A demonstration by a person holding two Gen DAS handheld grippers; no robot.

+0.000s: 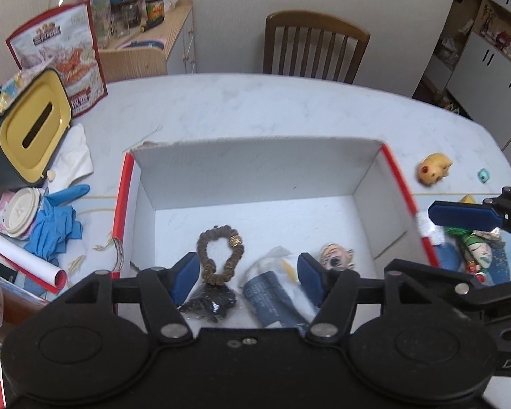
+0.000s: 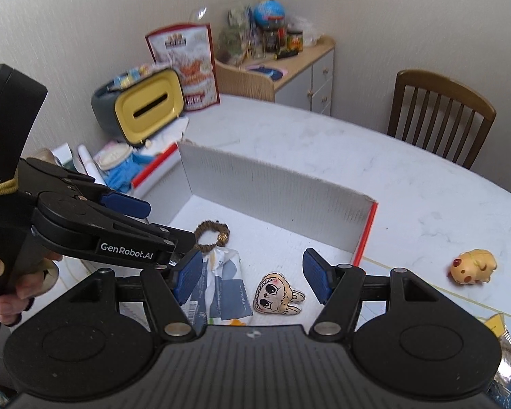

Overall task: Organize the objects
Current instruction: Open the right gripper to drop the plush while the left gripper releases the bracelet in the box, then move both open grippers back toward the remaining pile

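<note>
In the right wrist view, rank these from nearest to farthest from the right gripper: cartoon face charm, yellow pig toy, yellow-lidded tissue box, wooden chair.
Measured from the right gripper:
1. Cartoon face charm, in the box, just below the open fingers.
2. Yellow pig toy, on the table to the right, outside the box.
3. Yellow-lidded tissue box, far left by the wall.
4. Wooden chair, behind the table, far right.

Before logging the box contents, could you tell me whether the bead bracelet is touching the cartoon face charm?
Apart. The right wrist view shows the bead bracelet and face charm separated by a paper packet and bare box floor.
</note>
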